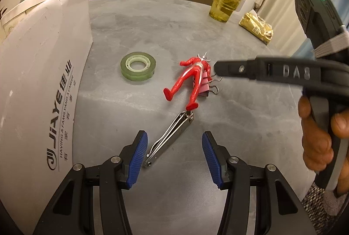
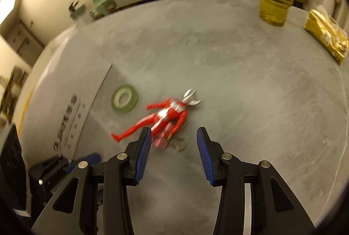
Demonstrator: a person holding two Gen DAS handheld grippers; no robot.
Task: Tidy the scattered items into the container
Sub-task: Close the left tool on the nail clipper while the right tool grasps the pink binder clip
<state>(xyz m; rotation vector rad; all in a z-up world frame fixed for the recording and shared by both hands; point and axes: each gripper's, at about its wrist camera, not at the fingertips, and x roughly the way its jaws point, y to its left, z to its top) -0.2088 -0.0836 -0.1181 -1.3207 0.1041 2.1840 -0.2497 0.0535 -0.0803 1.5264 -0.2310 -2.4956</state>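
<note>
Lying on the grey table [image 1: 152,23], a red figure [image 1: 189,82] half covers a pink binder clip [image 1: 205,87], with nail clippers [image 1: 168,139] near its foot and green tape [image 1: 138,69] left. Both the left gripper [image 1: 174,158] and right gripper [image 2: 173,156] gape wide, empty. The white box [image 1: 43,73] stands left; the blurred right-wrist view probably shows the clip between that gripper's fingers.

Items spread on the table [image 1: 174,23]

We see the tape roll [image 1: 138,66] left of the figure [image 1: 192,80], nail clipper [image 1: 169,139] before it, box [image 1: 43,73] far left.

The grey table [image 1: 174,23] is viewed obliquely from above by both wrist cameras; the red figure [image 2: 162,118] is shared.
</note>
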